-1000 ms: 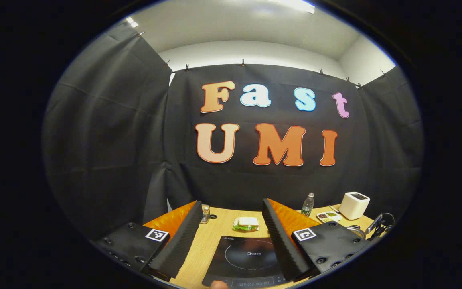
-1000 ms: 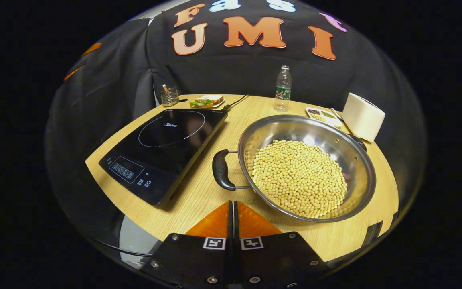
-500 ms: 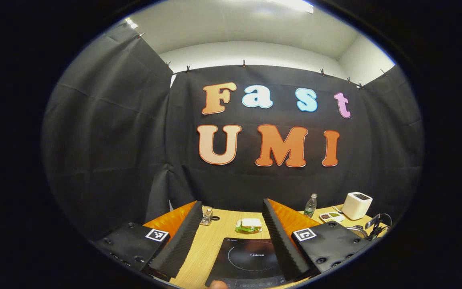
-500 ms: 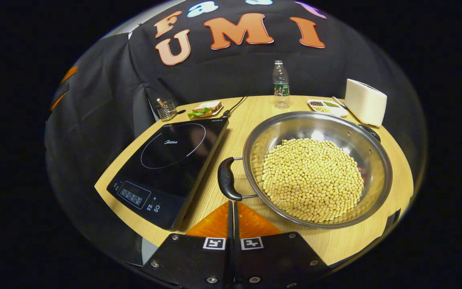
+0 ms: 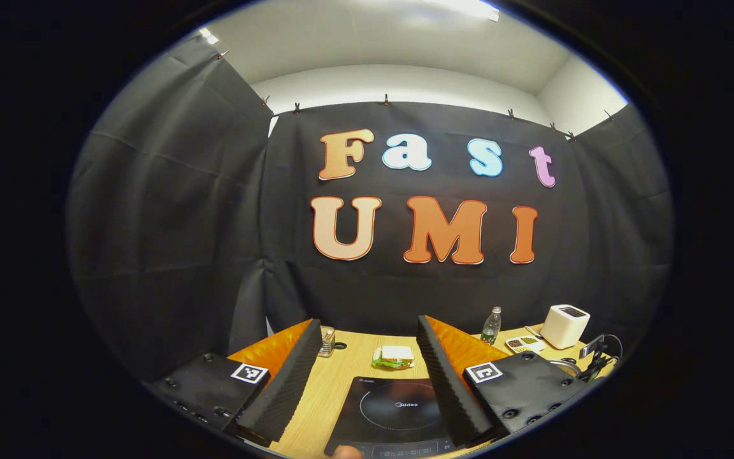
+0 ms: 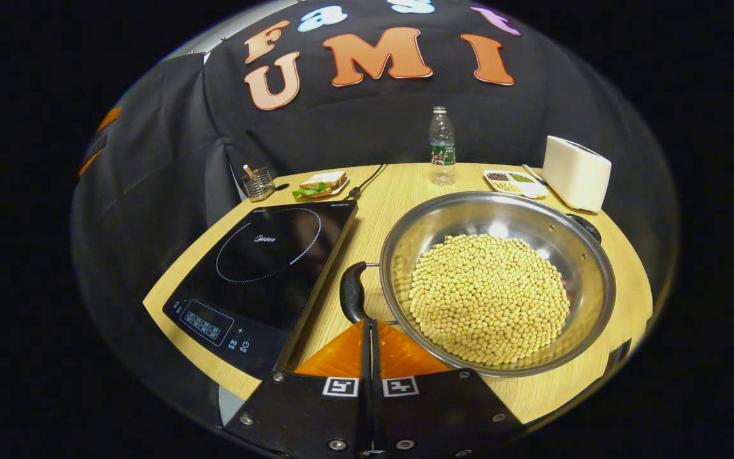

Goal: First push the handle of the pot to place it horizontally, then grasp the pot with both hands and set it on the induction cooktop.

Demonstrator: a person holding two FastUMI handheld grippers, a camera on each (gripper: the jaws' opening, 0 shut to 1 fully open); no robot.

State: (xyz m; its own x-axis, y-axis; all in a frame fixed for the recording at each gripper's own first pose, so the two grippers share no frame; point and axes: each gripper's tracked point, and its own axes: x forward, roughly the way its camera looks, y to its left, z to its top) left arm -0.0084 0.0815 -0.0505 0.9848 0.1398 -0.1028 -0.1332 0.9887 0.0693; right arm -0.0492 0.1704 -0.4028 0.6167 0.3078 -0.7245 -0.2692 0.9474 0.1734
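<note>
A: Pot [image 6: 497, 280] sits right of the cooktop [image 6: 265, 268]; right gripper [image 6: 367, 325], fingers pressed together, empty, meets its handle [image 6: 353, 298].

B: Pushing step, then. Left gripper [image 5: 367, 347] waits spread over the cooktop; next, nudge that handle sideways.

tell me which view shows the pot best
The right gripper view: the whole pot, full of beans, sits on the table beside the induction cooktop, its near handle just ahead of the shut right gripper. The left gripper view catches a sliver of its rim.
</note>
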